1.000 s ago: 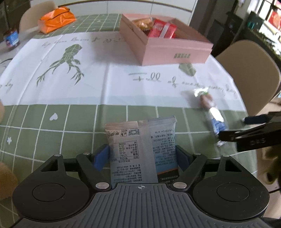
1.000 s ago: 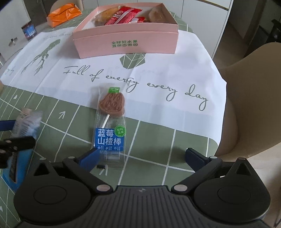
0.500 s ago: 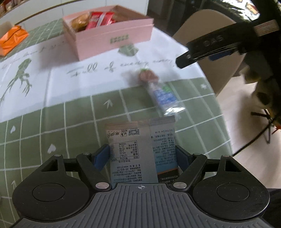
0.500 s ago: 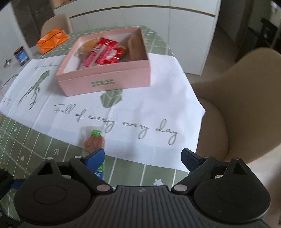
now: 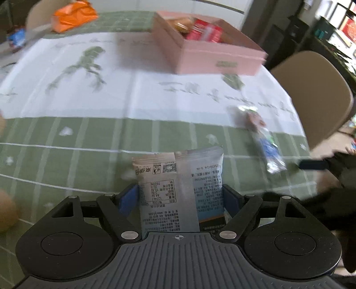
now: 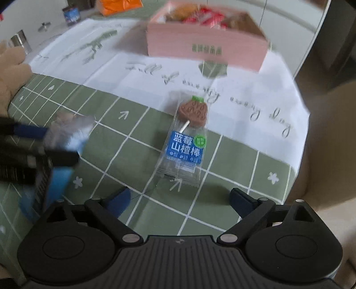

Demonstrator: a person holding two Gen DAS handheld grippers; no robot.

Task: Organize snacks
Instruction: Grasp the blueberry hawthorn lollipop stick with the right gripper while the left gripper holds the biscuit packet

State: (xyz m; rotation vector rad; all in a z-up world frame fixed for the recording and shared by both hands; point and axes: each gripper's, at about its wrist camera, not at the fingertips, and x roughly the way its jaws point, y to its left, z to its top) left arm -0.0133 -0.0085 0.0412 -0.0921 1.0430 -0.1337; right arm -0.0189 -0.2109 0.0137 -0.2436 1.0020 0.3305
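Note:
My left gripper (image 5: pixel 180 197) is shut on a grey and blue snack packet (image 5: pixel 180 186) and holds it above the green checked tablecloth. It also shows blurred at the left of the right wrist view (image 6: pixel 66 142). My right gripper (image 6: pixel 178 200) is open and empty, just short of a wrapped lollipop (image 6: pixel 188 137) with a blue label that lies flat on the cloth. The lollipop also shows in the left wrist view (image 5: pixel 263 142). A pink box (image 5: pixel 213 57) holding several snacks stands at the far side; it also shows in the right wrist view (image 6: pixel 207 46).
An orange bag (image 5: pixel 73 14) lies at the far left. A beige chair (image 5: pixel 320 95) stands at the table's right edge. A small jar (image 6: pixel 71 15) and a metal cup (image 6: pixel 20 43) stand at the far left. A white printed cloth (image 5: pixel 111 89) covers the table's middle.
Both views have swung back. The right gripper has dropped from high above the table to just before the lollipop. The left gripper still holds the packet.

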